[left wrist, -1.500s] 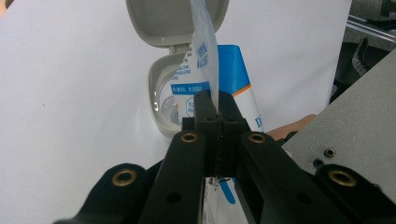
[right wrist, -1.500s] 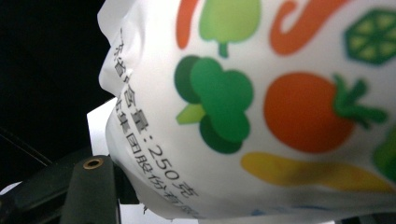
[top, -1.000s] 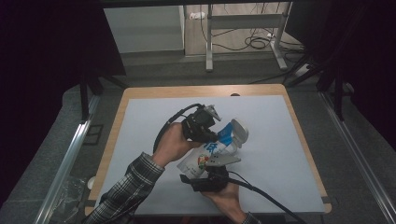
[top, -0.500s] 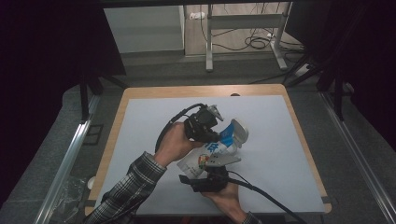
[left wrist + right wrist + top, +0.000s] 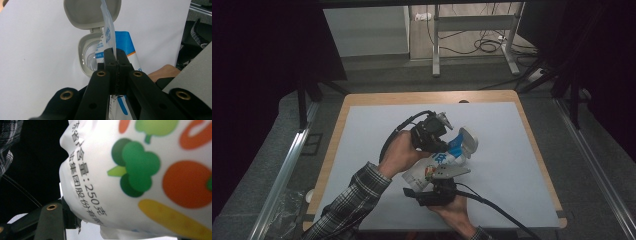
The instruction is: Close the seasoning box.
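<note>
A white pouch point(image 5: 422, 172) printed with blue and with vegetable pictures is held up over the table mat point(image 5: 512, 150). Its grey flip lid point(image 5: 92, 12) stands open above a round grey spout point(image 5: 87, 56). My left gripper point(image 5: 116, 53) is shut on a thin white-and-blue film strip point(image 5: 108, 27) that rises out of the spout. In the high view the left gripper point(image 5: 445, 144) reaches the pouch's top end from the left. My right gripper point(image 5: 436, 176) grips the pouch's lower body from the near side. The pouch point(image 5: 140, 177) bulges over one black jaw in the right gripper view.
The pale mat lies on a wooden table point(image 5: 427, 97) with dark floor around it. A desk frame and cables point(image 5: 484, 45) stand beyond the far edge. Black cables trail from both grippers across the mat's near part.
</note>
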The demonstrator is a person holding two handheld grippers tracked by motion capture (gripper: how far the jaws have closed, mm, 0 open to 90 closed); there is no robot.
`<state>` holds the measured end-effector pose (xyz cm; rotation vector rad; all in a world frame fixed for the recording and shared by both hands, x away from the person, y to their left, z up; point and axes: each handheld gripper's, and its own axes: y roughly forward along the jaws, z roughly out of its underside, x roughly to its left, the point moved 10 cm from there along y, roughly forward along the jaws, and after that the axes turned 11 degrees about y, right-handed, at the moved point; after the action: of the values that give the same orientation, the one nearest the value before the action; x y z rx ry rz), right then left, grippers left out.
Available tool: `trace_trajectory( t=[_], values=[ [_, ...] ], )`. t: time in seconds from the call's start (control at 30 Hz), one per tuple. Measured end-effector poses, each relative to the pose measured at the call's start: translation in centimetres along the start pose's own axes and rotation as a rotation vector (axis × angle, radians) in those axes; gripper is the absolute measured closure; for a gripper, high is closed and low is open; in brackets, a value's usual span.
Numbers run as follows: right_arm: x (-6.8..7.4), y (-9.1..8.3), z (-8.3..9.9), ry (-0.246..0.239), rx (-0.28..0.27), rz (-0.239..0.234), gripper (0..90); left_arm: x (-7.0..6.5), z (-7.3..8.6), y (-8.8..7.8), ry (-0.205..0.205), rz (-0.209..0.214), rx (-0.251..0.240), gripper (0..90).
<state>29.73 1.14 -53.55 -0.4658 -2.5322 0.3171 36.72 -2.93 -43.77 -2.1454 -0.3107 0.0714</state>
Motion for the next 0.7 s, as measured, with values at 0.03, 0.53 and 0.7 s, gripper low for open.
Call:
trace_trajectory(
  t=[0.03,0.53,0.7],
  values=[
    [-0.02,0.02,-0.04,-0.010,-0.004,-0.001,35.7,0.00,-0.03,0.01,0.000,0.000,0.001,90.0],
    [0.26,-0.19,-0.31,-0.018,-0.015,-0.017,35.7,0.04,-0.44,0.38,0.002,0.000,0.021,90.0],
    [0.31,-0.25,-0.40,-0.017,-0.018,-0.020,35.7,0.16,-0.62,0.35,-0.004,0.019,0.036,90.0]
  ],
)
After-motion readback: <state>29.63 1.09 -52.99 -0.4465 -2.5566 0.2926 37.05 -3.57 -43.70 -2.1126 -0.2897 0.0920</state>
